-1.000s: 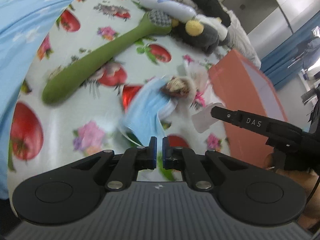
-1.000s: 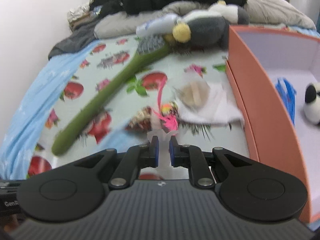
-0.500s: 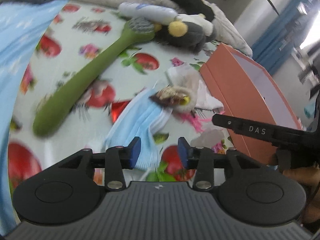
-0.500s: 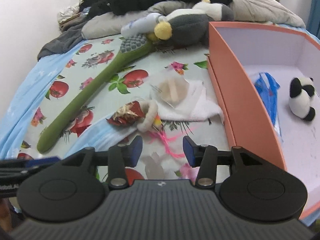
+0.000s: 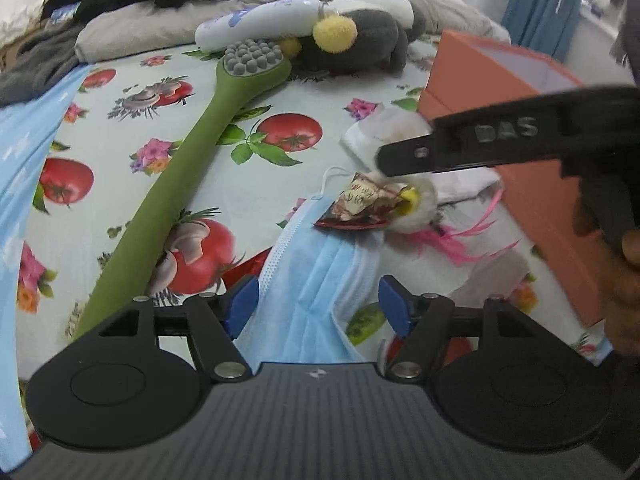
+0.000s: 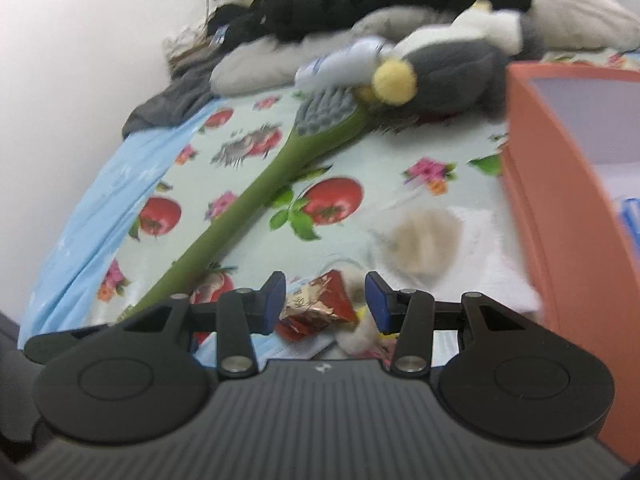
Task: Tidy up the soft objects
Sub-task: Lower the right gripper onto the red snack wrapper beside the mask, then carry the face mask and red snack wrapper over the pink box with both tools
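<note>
My left gripper point(image 5: 318, 304) is open, its jaws on either side of a blue face mask point(image 5: 316, 276) lying on the tomato-print sheet. Just beyond the mask lies a small white fluffy toy point(image 5: 416, 208) with a red-gold wrapper point(image 5: 358, 204) and pink feathers point(image 5: 460, 244). My right gripper point(image 6: 326, 302) is open, low over that toy point(image 6: 360, 332) and wrapper point(image 6: 316, 308); its finger point(image 5: 480, 148) crosses the left wrist view above the toy. The orange box point(image 6: 560, 184) stands to the right.
A long green silicone brush point(image 5: 200, 148) lies diagonally on the sheet. A grey plush with yellow pom-poms point(image 5: 360, 44) and a white bottle point(image 5: 260, 22) lie behind it. A white cloth with a beige pad point(image 6: 424, 240) lies by the box. Dark clothes are piled at the back.
Both grippers went from shut to open. The left one moved forward onto the blue mask. The right one dropped low over the fluffy toy and wrapper.
</note>
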Tool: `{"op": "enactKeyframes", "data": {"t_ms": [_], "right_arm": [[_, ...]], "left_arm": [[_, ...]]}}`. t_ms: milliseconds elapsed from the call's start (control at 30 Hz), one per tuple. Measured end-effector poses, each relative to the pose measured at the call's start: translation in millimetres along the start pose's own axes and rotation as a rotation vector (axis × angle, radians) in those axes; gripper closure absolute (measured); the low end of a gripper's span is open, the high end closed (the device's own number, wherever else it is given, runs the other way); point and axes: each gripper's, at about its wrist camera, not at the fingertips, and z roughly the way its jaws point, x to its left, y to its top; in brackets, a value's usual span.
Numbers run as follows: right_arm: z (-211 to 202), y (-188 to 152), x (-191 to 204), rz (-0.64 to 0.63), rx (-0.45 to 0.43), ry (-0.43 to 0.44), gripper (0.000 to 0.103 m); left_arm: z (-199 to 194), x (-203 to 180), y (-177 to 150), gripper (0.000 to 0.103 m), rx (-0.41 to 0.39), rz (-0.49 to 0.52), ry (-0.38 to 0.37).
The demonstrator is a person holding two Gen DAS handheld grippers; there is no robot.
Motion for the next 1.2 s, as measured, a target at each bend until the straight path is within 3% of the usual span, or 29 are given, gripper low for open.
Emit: {"op": "enactKeyframes", "data": {"t_ms": [200,300,500,567,733,800,1200], "right_arm": [[31,-6,2,-0.049,0.076,0.029,0.056],[33,-10,9,-0.109,0.075,0.029,0.055],[28,-13,11,-0.125,0.065,0.041,0.063],[25,-13,10,-0.113,0.059,0.042,0.063],[13,-11,5,-0.084,0.03,0.022,0.063],[6,-11,1,-0.066,0.014,0.007,0.063],[-42,-1,-7,-0.005,-0.089,-0.067,0.063]], "left_arm": [[13,-7,-4,0.03,0.024,0.072,0.048],[13,-9,-5,0.03,0.021,0.083,0.057],[6,-16,-9,0.031,0.011,0.091,0.063],[5,-18,-11,0.037,0.01,0.094,0.072],[7,-22,-17,0.08,0.025,0.089,0.074],[5,-23,-17,0.089,0.022,0.081,0.07],[-52,-2,10,0.093,-0.119,-0.152,0.009]]}}
